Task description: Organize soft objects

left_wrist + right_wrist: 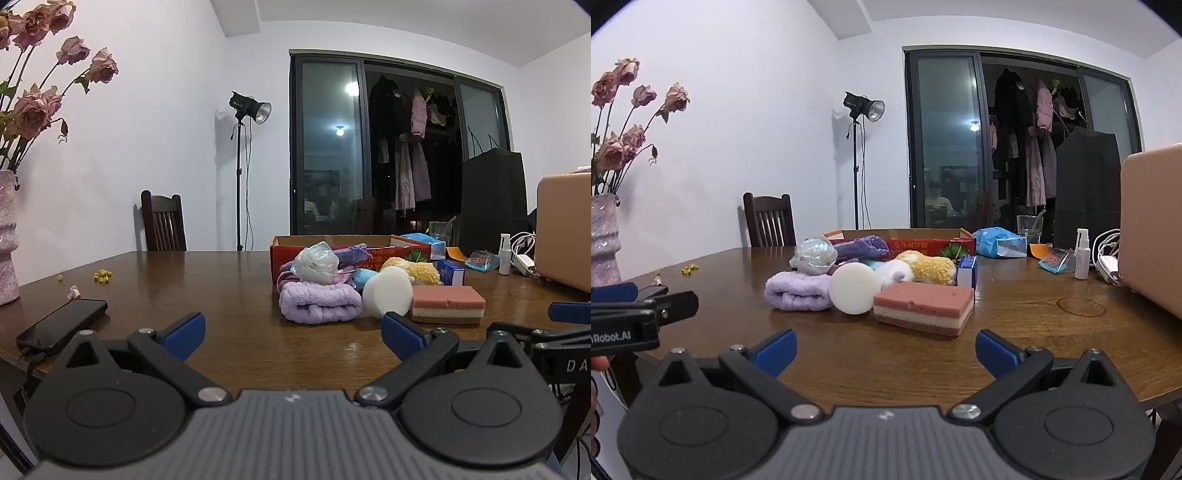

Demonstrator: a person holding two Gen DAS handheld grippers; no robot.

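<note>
A pile of soft things lies on the wooden table in front of a red cardboard box [284,254] [925,244]. It holds a rolled lilac towel [319,304] [798,291], a white round sponge [388,293] [855,293], a pink layered sponge [447,304] [925,308], a yellow plush piece [423,273] [931,269] and a clear crinkled bag [317,262] [814,254]. My left gripper [293,332] is open and empty, short of the towel. My right gripper [886,349] is open and empty, short of the pink sponge.
A black phone [62,325] lies at the table's left edge near a pink vase [7,243] [604,240]. A tan case [565,236] [1152,225], a spray bottle [1082,258], a glass [1028,227], a blue packet [999,242] and cables stand on the right.
</note>
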